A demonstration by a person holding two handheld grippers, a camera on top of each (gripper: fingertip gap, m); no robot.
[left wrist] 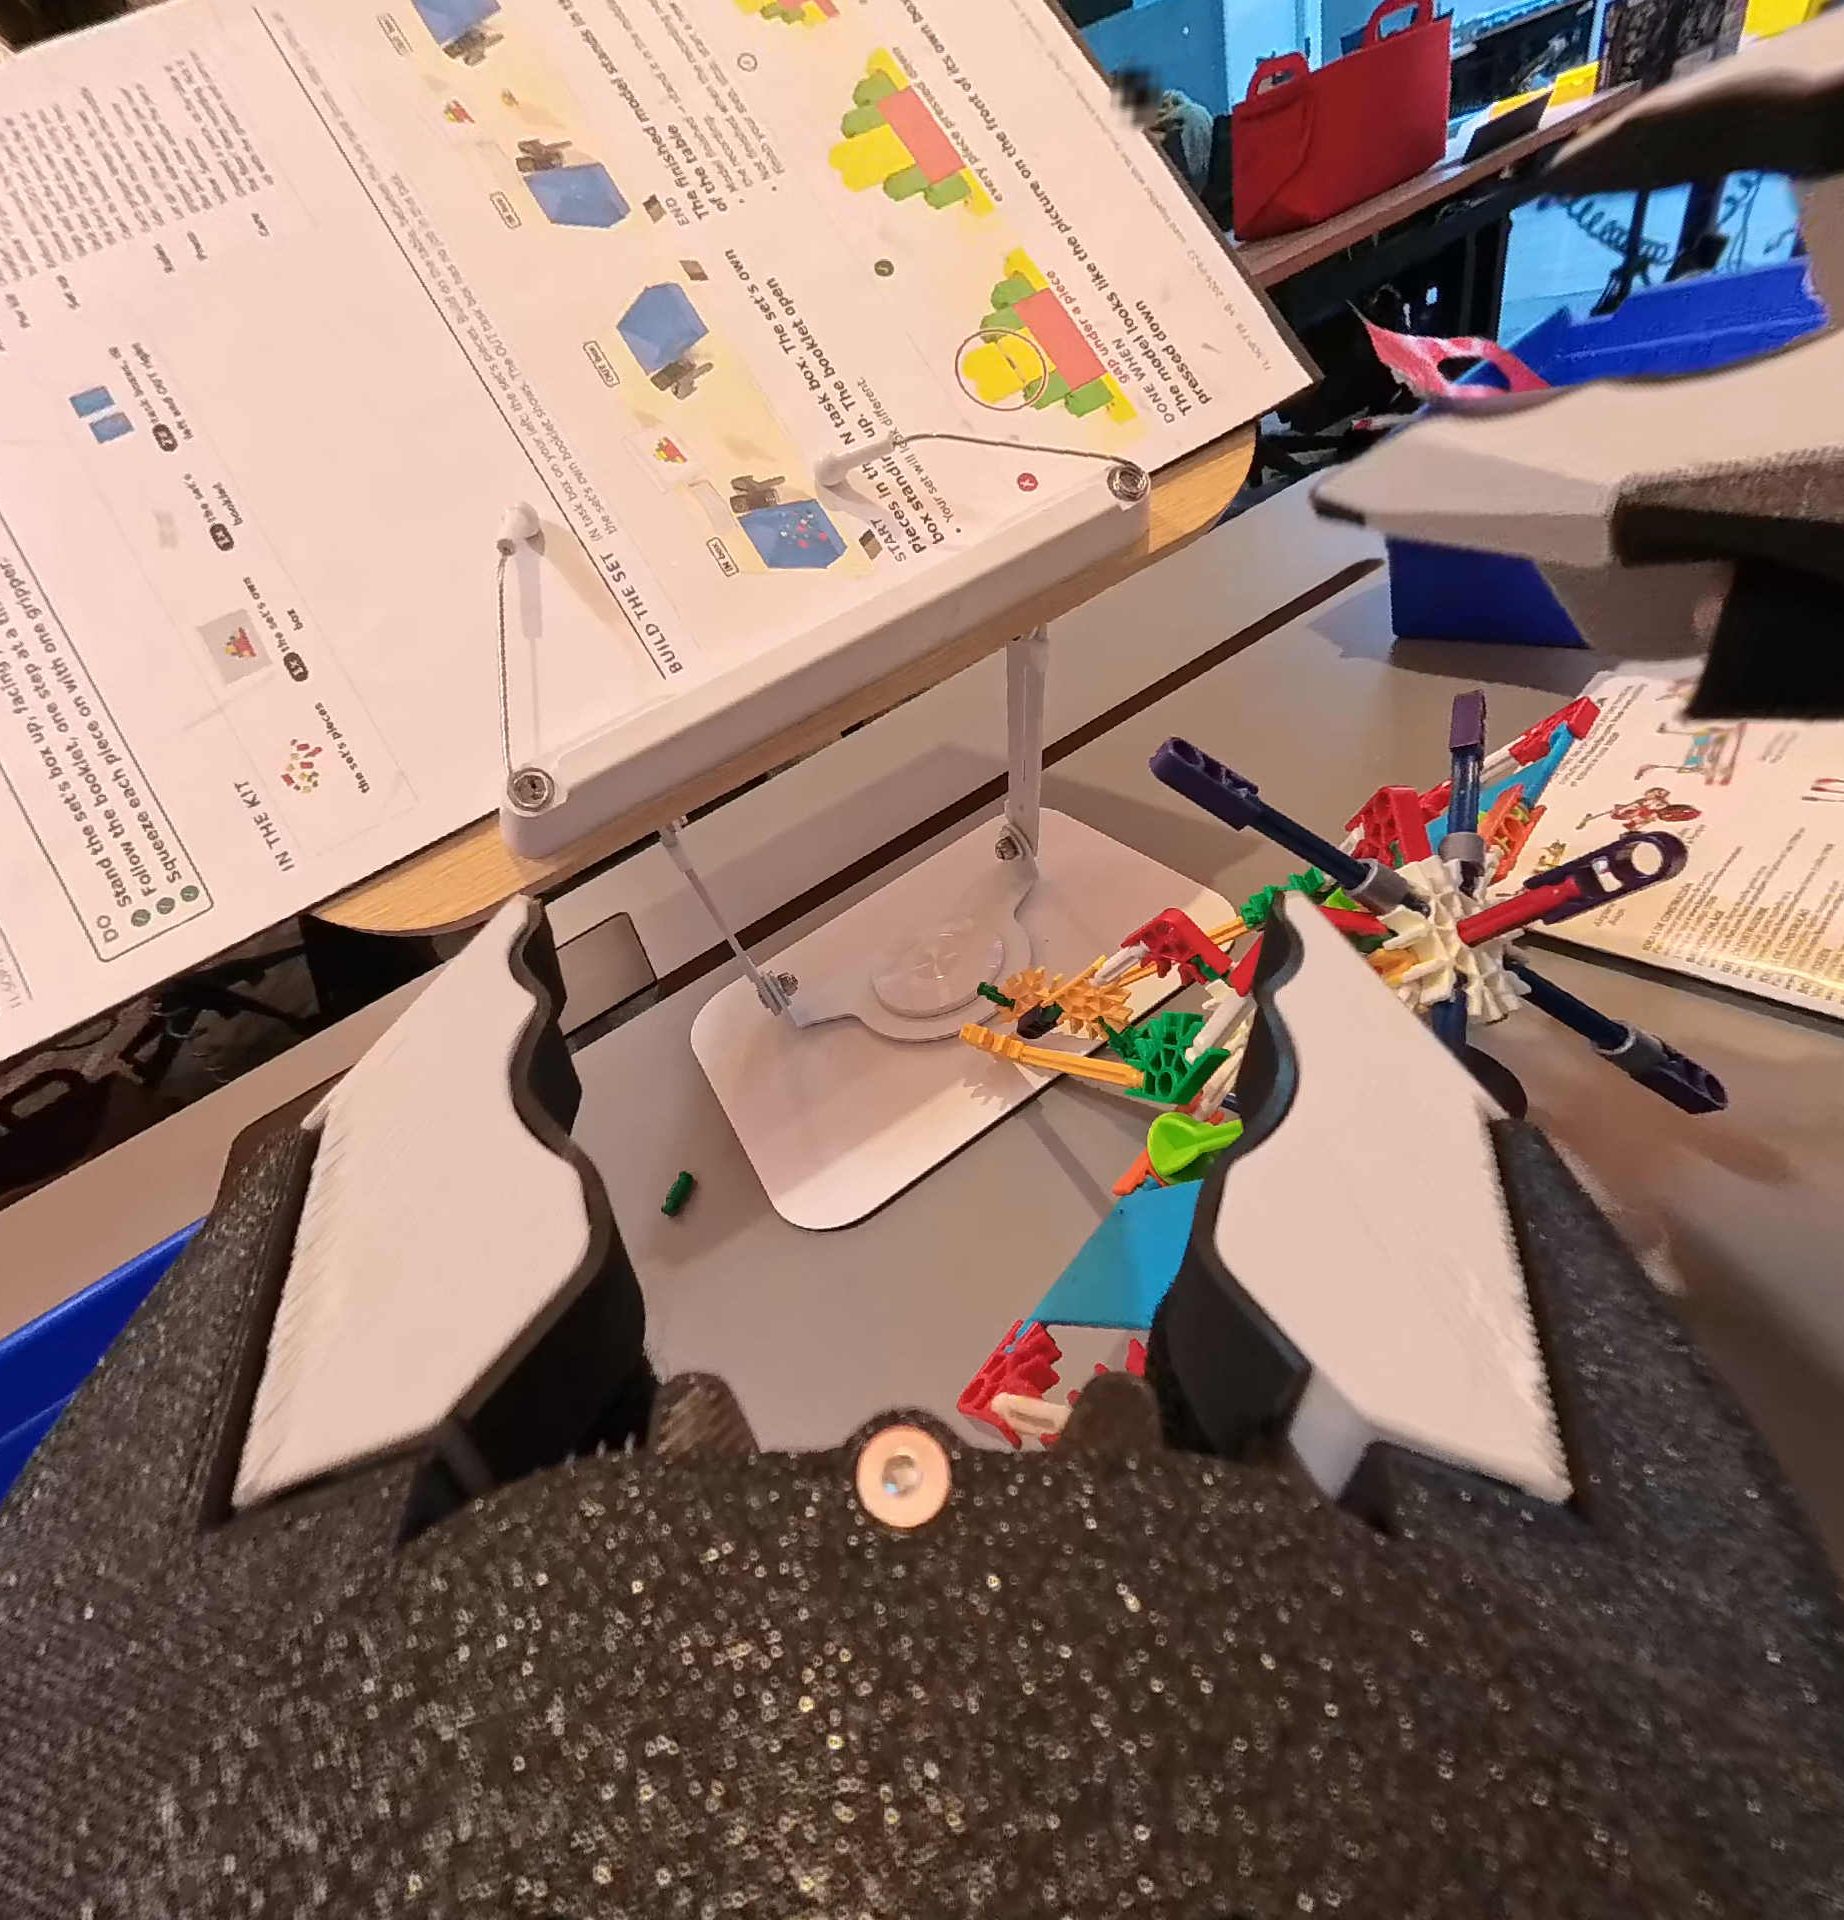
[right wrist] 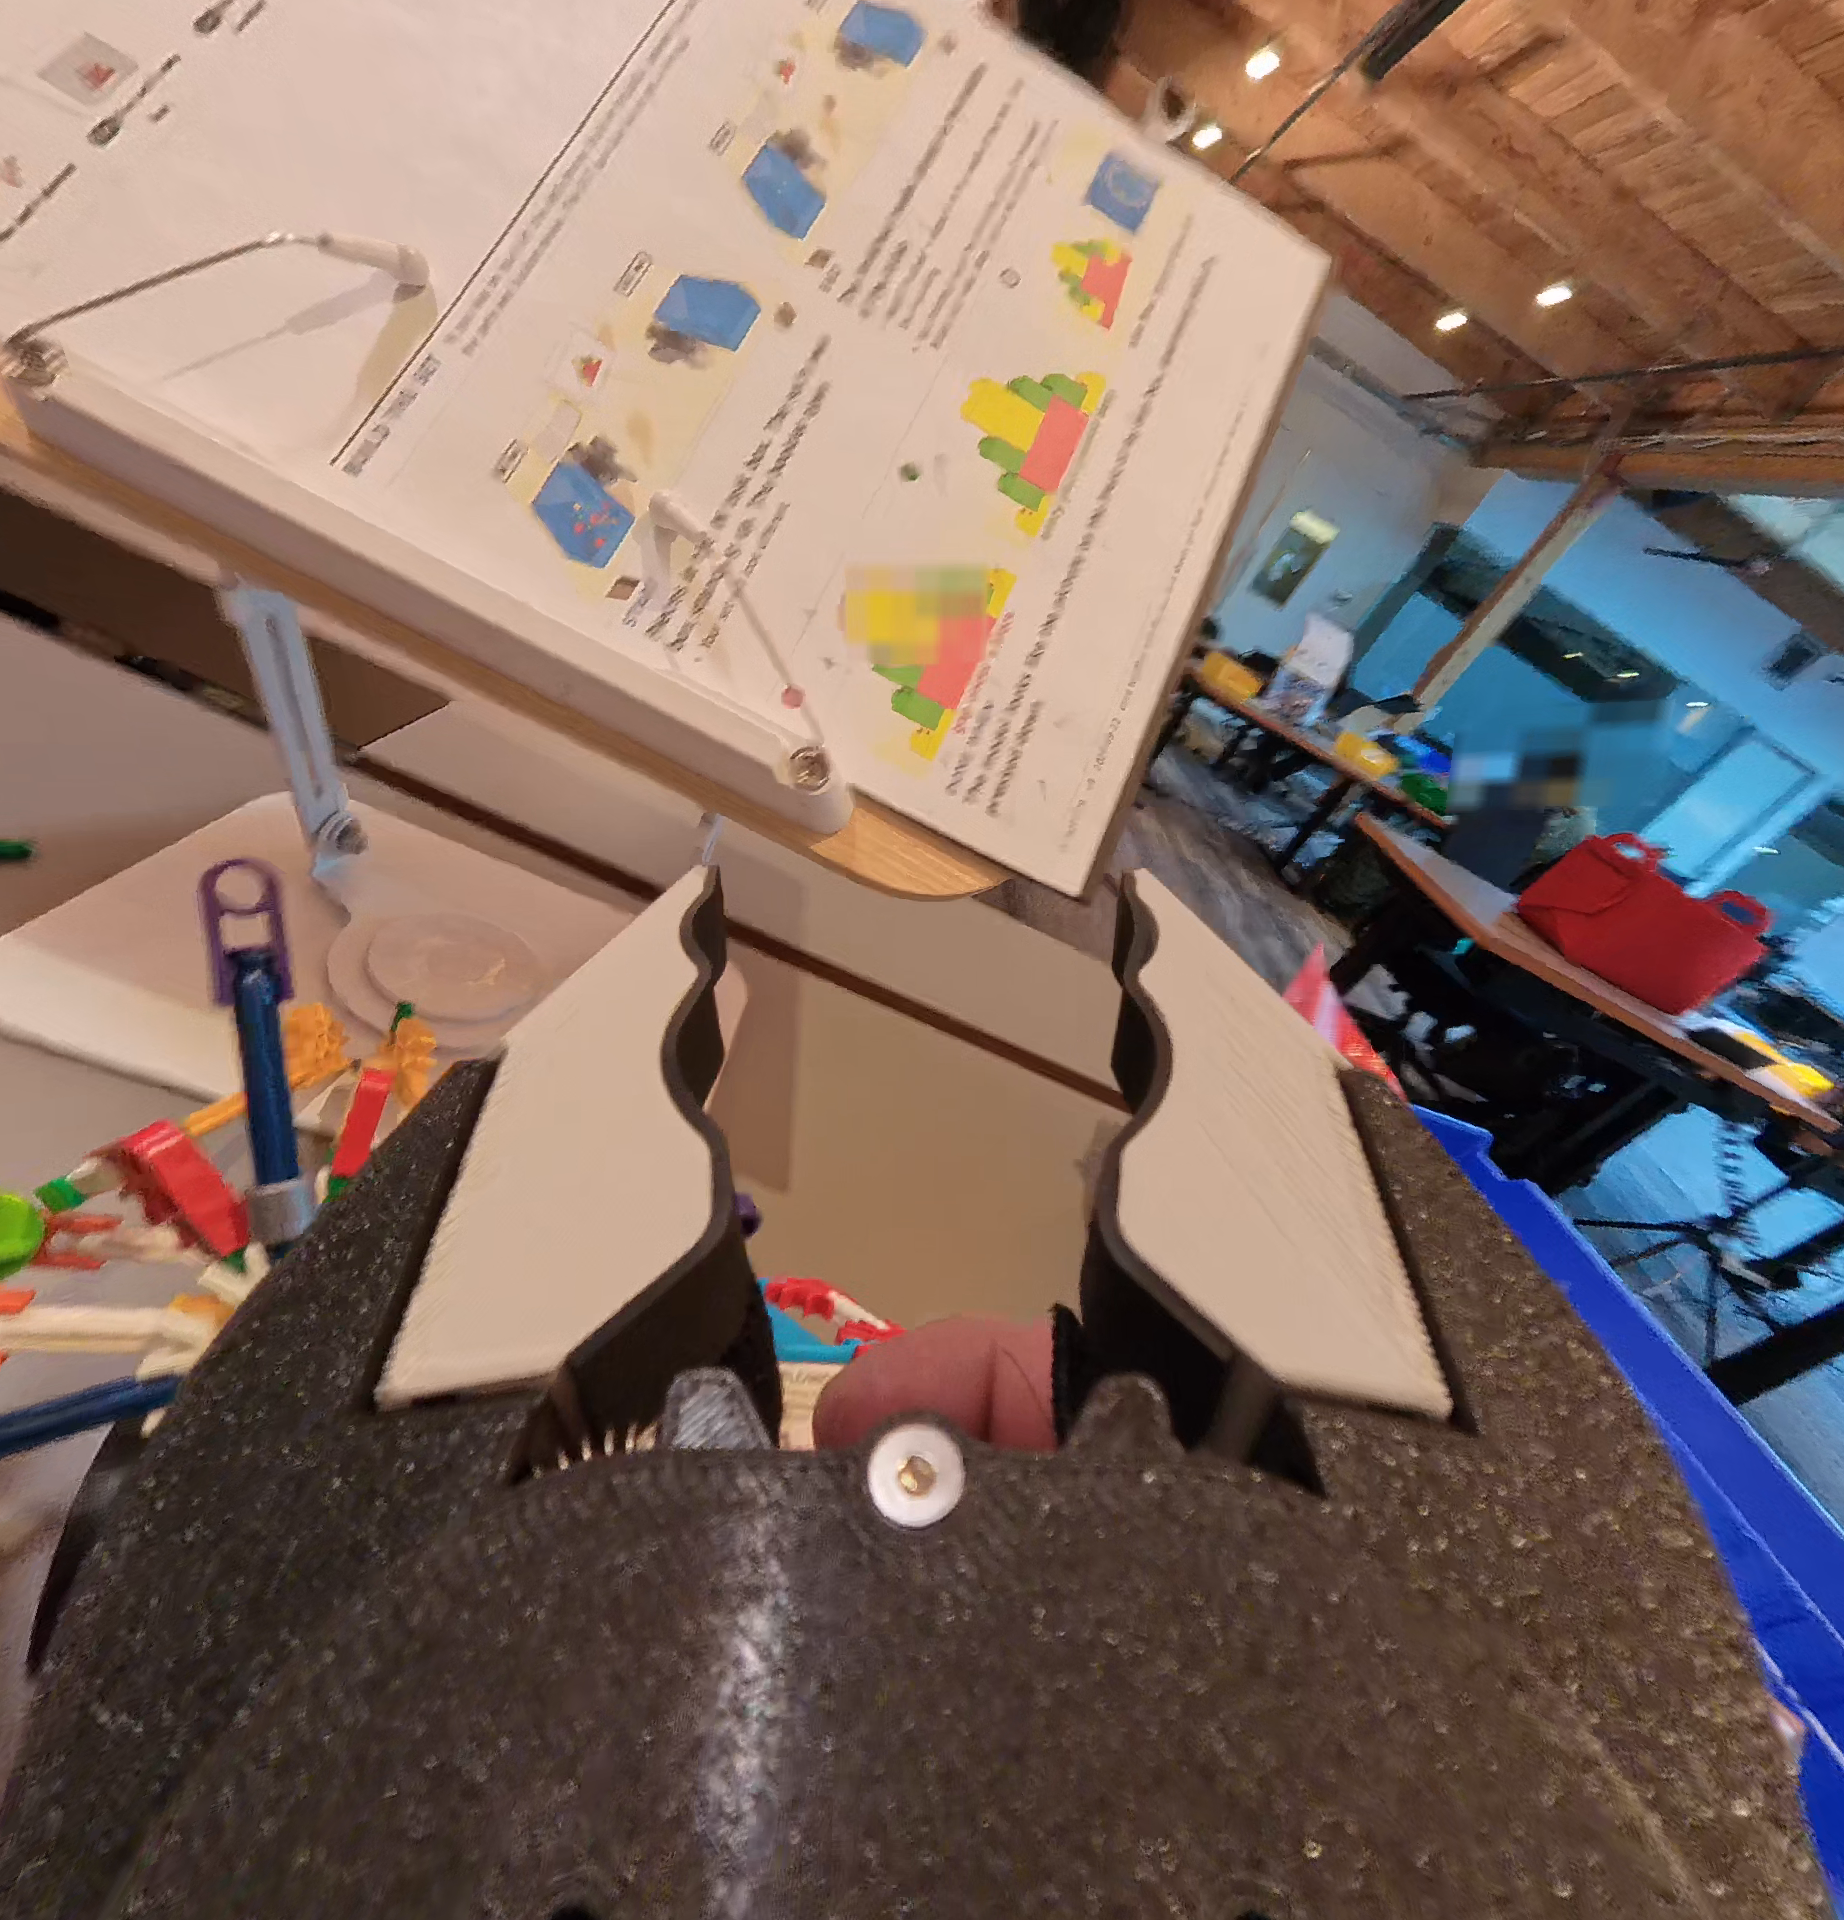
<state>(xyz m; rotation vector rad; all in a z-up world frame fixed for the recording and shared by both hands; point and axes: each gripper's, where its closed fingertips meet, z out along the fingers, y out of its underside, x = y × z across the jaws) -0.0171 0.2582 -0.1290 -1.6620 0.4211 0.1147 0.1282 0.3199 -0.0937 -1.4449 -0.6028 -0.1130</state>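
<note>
A colourful rod-and-connector model lies on the grey table, with blue rods, a white hub and red, green and orange pieces. My left gripper is open and empty, low over the table; its right finger overlaps the model's left side. A small loose green piece lies between the fingers. My right gripper is open and empty, raised and tilted upward, with the model at its lower left. It also shows at the top right of the left wrist view. A fingertip shows under it.
A printed instruction sheet rests on a tilted wooden stand with a white base plate just beyond the model. An open booklet lies at the right. Blue bins sit at the table's sides. A red bag stands on a far table. Between my left fingertips and the white base plate there is roughly 20 cm. Look for it in the right wrist view too.
</note>
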